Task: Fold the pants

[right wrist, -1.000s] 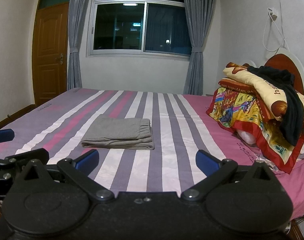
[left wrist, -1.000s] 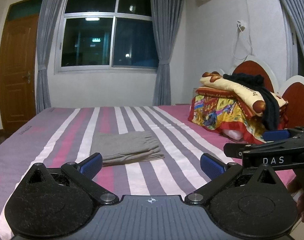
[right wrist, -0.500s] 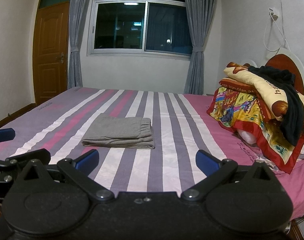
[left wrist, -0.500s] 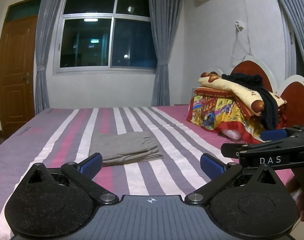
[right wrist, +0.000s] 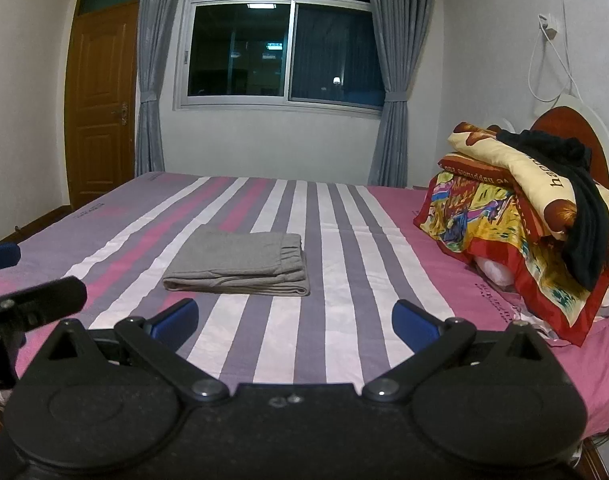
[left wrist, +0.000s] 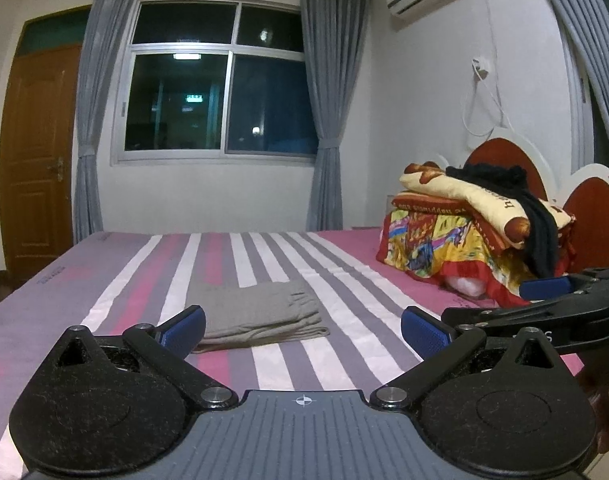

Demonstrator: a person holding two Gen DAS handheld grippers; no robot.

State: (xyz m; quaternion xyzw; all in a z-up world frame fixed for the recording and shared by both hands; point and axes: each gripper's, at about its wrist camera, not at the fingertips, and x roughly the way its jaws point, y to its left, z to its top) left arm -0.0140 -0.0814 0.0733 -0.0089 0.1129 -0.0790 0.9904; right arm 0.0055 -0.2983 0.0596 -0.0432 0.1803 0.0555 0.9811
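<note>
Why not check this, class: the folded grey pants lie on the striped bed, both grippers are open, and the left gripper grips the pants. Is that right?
One part is wrong. The left gripper grips nothing: the left wrist view shows its fingers spread apart, short of the pants. The rest holds: the folded grey pants lie on the striped bed, and the right gripper is open too.

The bed (right wrist: 344, 320) wears a sheet striped purple, white and pink. Folded grey pants (right wrist: 240, 266) lie flat near its middle. At the head end — against the headboard (left wrist: 504, 160) — sits a pile of bright bedding (right wrist: 504, 224), a black garment (right wrist: 584, 216) draped over it.
</note>
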